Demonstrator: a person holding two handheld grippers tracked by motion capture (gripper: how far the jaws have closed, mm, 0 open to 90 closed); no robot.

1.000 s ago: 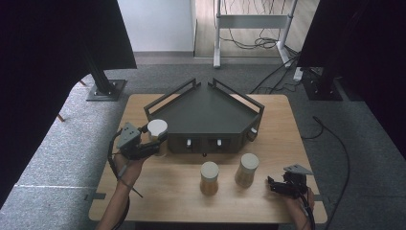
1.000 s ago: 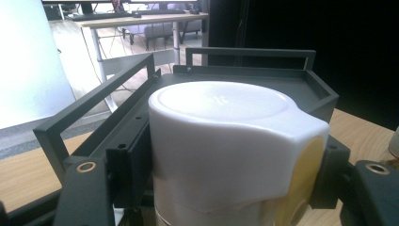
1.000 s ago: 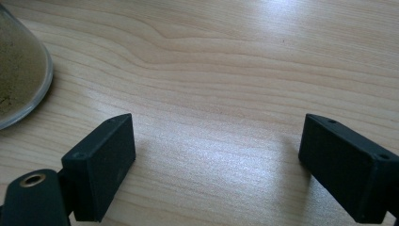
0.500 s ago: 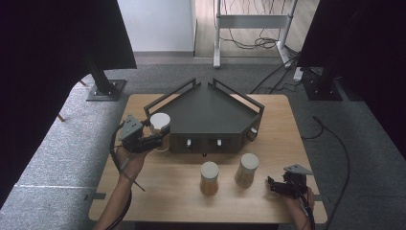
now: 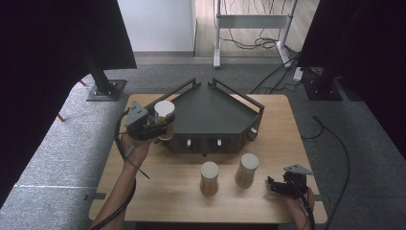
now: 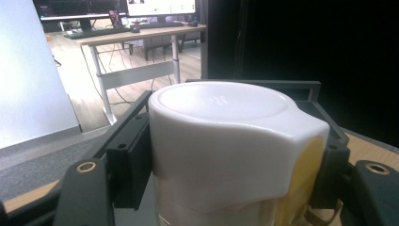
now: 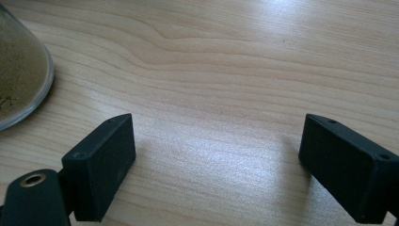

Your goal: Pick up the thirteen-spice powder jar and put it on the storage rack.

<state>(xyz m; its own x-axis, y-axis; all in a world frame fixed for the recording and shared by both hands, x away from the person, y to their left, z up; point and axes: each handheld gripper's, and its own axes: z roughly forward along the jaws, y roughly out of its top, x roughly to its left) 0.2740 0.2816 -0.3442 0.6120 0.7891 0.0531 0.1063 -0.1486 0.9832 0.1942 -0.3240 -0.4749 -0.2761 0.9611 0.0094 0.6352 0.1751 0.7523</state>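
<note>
White-lidded jar [image 5: 164, 115], clamped just under its lid in left hand-held gripper [image 5: 152, 128], raised at dark tray's [image 5: 210, 112] left corner. Likely rigid, smooth, slip-prone; best gripped below the lid. Right hand-held gripper [image 5: 274, 184] wide, empty, right of tray.

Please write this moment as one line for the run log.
left tongs: shut on white-lidded jar, beside dark rack | right tongs: open, empty, on wooden table
</note>
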